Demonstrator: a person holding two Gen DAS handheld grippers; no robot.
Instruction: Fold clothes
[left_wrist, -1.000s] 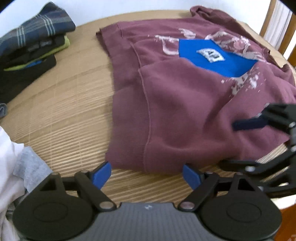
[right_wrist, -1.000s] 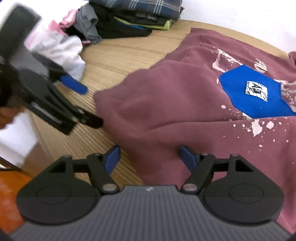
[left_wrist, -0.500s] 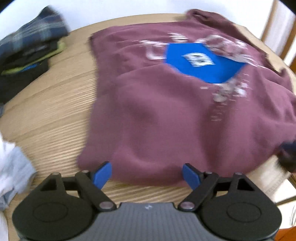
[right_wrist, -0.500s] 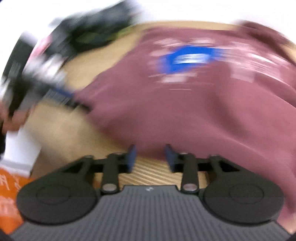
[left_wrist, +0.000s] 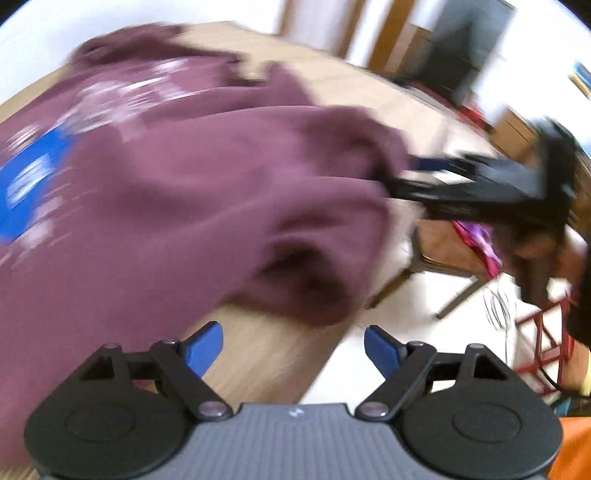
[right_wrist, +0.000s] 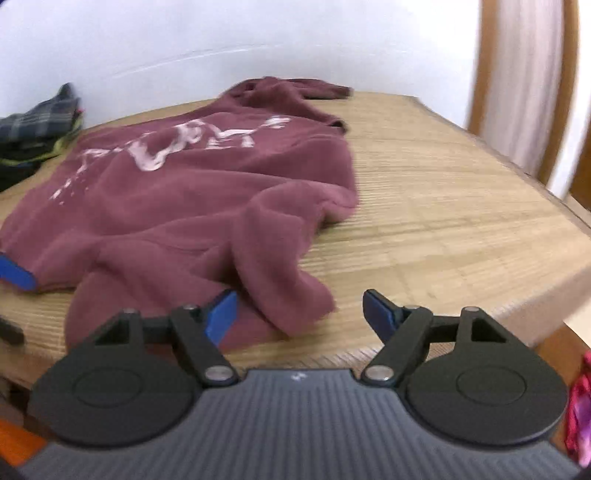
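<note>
We hold a gripper in each hand over a round wooden worktop (right_wrist: 443, 206). A dark red hoodie (right_wrist: 177, 206) lies spread on the worktop, with white letters across its chest and a blue patch (left_wrist: 26, 192) that shows in the left wrist view. Its hood lies at the far side, near the wall. One sleeve (right_wrist: 280, 273) is bunched up at the near edge of the worktop. Our right gripper (right_wrist: 300, 314) is just above that edge, and its blue fingers (right_wrist: 221, 317) are opening. The end of the sleeve lies between them, but the fingers do not press on it. Our left gripper (left_wrist: 293, 350) has its fingers wide apart, with nothing in them. It hangs over the edge of the worktop, just beside a thick fold of the hoodie. The left wrist view is very blurry. In it we see the right gripper as a dark shape at the right side of the hoodie. A stack of folded clothes (right_wrist: 33, 129) with a checked one on top sits at the far left of the worktop, just beside the hoodie.
</note>
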